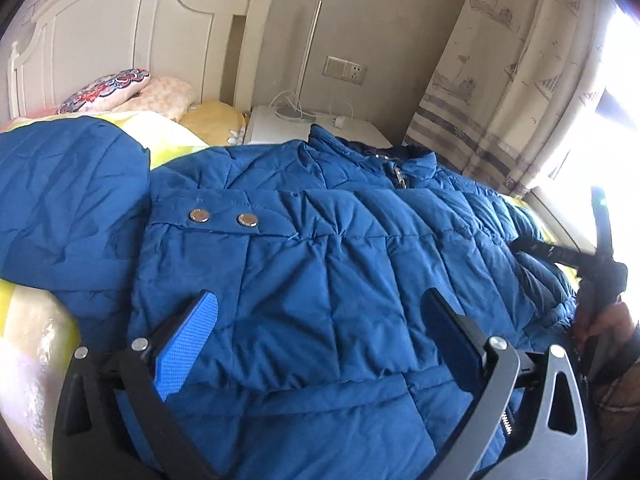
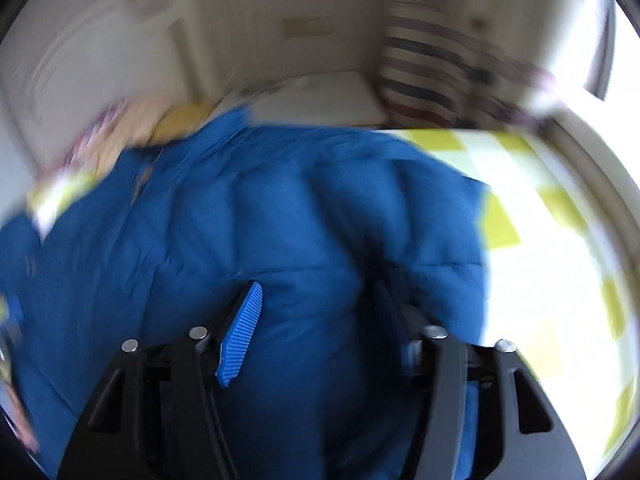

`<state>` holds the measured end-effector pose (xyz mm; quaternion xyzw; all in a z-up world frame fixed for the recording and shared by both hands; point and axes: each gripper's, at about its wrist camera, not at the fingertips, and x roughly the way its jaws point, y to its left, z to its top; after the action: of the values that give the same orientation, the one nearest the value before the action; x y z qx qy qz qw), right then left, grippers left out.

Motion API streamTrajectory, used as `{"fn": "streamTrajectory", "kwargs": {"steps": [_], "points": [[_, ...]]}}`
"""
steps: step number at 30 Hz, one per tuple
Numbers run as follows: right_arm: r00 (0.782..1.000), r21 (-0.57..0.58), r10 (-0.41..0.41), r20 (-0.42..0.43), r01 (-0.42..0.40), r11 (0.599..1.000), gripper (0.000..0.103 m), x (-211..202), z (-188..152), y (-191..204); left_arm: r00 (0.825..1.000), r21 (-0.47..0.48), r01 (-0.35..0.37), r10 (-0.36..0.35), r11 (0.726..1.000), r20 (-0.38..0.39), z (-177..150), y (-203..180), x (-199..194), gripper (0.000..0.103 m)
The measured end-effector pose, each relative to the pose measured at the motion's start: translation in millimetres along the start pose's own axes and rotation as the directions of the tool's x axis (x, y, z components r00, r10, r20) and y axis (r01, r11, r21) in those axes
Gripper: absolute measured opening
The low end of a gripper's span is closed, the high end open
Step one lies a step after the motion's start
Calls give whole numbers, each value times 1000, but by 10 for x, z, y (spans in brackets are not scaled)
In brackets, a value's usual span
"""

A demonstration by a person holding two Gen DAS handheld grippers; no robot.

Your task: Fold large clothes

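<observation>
A blue quilted jacket (image 1: 320,248) lies spread on the bed (image 2: 540,240), its collar toward the white nightstand (image 1: 280,128) beside the headboard (image 1: 120,40). The left gripper (image 1: 320,312) hangs over the jacket's lower front, fingers wide apart with nothing between them. The right gripper (image 2: 320,304), seen through heavy blur, has its fingers spread over the jacket's padded edge near the checked bedsheet; whether they touch the fabric I cannot tell.

Left gripper (image 1: 320,312): jaws spread wide, nothing between the pads. Right gripper (image 2: 316,312): jaws parted; view blurred.
</observation>
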<state>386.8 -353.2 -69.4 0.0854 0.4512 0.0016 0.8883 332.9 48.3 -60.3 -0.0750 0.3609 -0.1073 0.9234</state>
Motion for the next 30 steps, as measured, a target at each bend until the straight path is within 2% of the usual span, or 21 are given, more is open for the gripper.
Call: {"fn": "streamTrajectory", "kwargs": {"steps": [3, 5, 8, 10, 12, 14, 16, 18, 20, 22, 23, 26, 28, 30], "points": [[999, -6, 29, 34, -29, 1000, 48, -155, 76, 23, 1000, 13, -3, 3, 1000, -3, -3, -26, 5, 101], [996, -61, 10, 86, -5, 998, 48, -209, 189, 138, 1000, 18, -5, 5, 1000, -2, -4, -35, 6, 101], [996, -109, -3, 95, 14, 994, 48, -70, 357, 280, 1000, 7, 1, -1, 1000, 1, -2, -15, 2, 101], [996, -135, -40, 74, 50, 990, 48, 152, 439, 293, 1000, -11, 11, -11, 1000, 0, -3, 22, 5, 101], [999, -114, -46, -11, 44, 992, 49, 426, 460, 189, 1000, -29, 25, -25, 999, -5, 0, 62, 15, 101], [999, -61, -52, -18, 50, 997, 49, 410, 482, 125, 1000, -32, 27, -27, 999, -10, 0, 76, 24, 101], [997, -41, -72, 1, 72, 997, 50, 300, 532, 220, 1000, -25, 18, -18, 1000, -21, -3, 64, 45, 101], [999, -79, -12, 49, 16, 997, 51, 219, 557, 386, 1000, -15, 3, -3, 1000, -31, 0, 41, 70, 101], [999, -127, -4, 52, 10, 992, 57, 254, 538, 504, 999, -6, -8, 8, 1000, -37, 0, 22, 80, 101], [998, -177, -39, -48, 30, 984, 66, 552, 469, 589, 999, -9, -6, 5, 1000, -36, -2, 30, 76, 101], [998, -182, -41, -39, 33, 983, 66, 584, 428, 587, 999, -15, 0, 0, 1000, -36, -2, 42, 76, 101], [997, -123, -50, -52, 43, 991, 66, 466, 436, 579, 999, -22, 6, -7, 1000, -36, 0, 55, 73, 101], [1000, -74, 30, 9, -29, 997, 66, 190, 358, 567, 999, -22, 6, -7, 1000, -38, 6, 56, 77, 101], [996, -132, 77, 40, -72, 989, 66, -22, 201, 663, 999, -22, 6, -7, 1000, -40, 5, 59, 78, 101]]}}
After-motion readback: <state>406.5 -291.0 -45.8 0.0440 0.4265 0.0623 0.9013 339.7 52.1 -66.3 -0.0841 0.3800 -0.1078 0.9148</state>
